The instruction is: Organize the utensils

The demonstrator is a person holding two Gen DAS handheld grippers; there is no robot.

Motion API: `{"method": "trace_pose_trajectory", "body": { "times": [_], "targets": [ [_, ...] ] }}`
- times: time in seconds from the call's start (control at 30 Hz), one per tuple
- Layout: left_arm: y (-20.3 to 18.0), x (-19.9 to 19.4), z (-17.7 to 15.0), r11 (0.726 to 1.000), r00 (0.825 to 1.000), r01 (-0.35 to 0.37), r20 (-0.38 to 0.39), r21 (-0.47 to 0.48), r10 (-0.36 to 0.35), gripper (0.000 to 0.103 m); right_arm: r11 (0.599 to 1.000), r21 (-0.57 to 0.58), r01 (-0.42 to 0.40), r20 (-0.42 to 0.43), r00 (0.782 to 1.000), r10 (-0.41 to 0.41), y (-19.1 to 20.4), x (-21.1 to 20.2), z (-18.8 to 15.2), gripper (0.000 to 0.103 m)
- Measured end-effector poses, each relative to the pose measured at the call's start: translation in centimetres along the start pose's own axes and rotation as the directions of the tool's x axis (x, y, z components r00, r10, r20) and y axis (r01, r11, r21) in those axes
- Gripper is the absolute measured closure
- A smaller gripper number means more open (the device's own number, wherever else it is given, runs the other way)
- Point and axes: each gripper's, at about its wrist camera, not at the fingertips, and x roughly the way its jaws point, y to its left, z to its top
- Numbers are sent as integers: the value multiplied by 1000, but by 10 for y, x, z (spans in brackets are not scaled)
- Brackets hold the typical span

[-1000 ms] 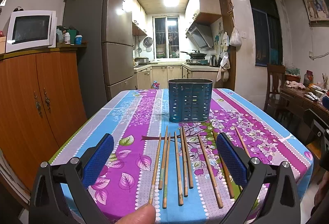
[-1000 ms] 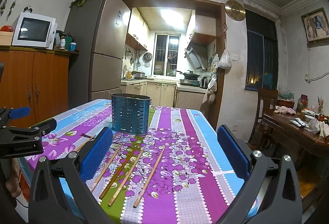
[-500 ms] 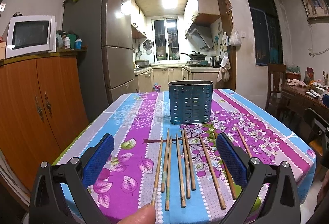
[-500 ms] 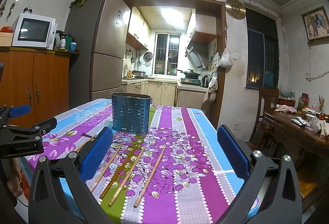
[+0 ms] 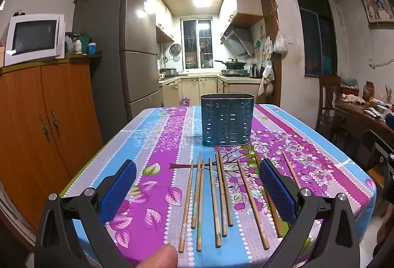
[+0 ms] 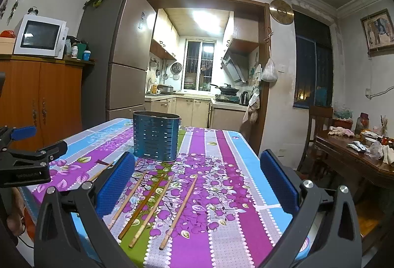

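Left wrist view: the left tongs [image 5: 198,191] are wide and hold nothing, and the chopsticks [image 5: 214,199] lie flat on the surface [image 5: 157,145] right under them, pointing at the blue holder [image 5: 227,126]; the right tongs [image 6: 195,184], also wide and holding nothing, are off to the side, so the left looks nearer

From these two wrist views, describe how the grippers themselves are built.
Both match. The left gripper and right gripper have black angular plastic arms with silver bolts, ending in blue, finely textured rectangular pads. No cables or sleeves show.
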Motion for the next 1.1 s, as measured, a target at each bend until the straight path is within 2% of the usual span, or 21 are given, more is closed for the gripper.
{"method": "trace_pose_trajectory", "body": {
  "times": [0.37, 0.5, 0.57, 0.63, 0.73, 0.77, 0.83, 0.97, 1.03, 1.1],
  "targets": [
    [0, 7, -1, 1000, 1000, -3, -8, 9, 3, 3, 1000, -5, -10, -8, 1000, 10, 3, 4, -1, 5],
    [14, 13, -9, 1000, 1000, -29, -9, 13, 29, 3, 998, 18, -62, -25, 998, 62, -3, 6, -9, 5],
    [30, 18, -21, 998, 998, -67, -13, 14, 67, 3, 996, 20, -89, -62, 994, 90, -5, 7, -19, 18],
    [49, 24, -35, 995, 995, -96, -30, 13, 96, 4, 992, 26, -126, -143, 981, 129, -3, 11, -39, 44],
    [77, 33, -67, 995, 992, -99, -84, -3, 98, 6, 983, 47, -179, -247, 951, 186, 6, 18, -73, 59],
    [82, 34, -74, 996, 991, -92, -97, -8, 90, 11, 978, 60, -200, -280, 937, 208, 11, 22, -83, 61],
    [87, 35, -88, 998, 992, -62, -114, -15, 60, 16, 972, 65, -224, -316, 920, 233, 21, 28, -97, 71],
    [89, 32, -105, 1000, 993, -24, -117, -17, 22, 20, 977, 66, -202, -341, 916, 212, 31, 41, -109, 76],
    [88, 32, -109, 1000, 993, -3, -120, -22, 0, 25, 981, 56, -184, -352, 916, 192, 31, 47, -115, 76],
    [86, 35, -112, 999, 991, 32, -126, -25, -35, 37, 983, 54, -177, -347, 920, 184, 30, 48, -115, 77]
  ]
}}
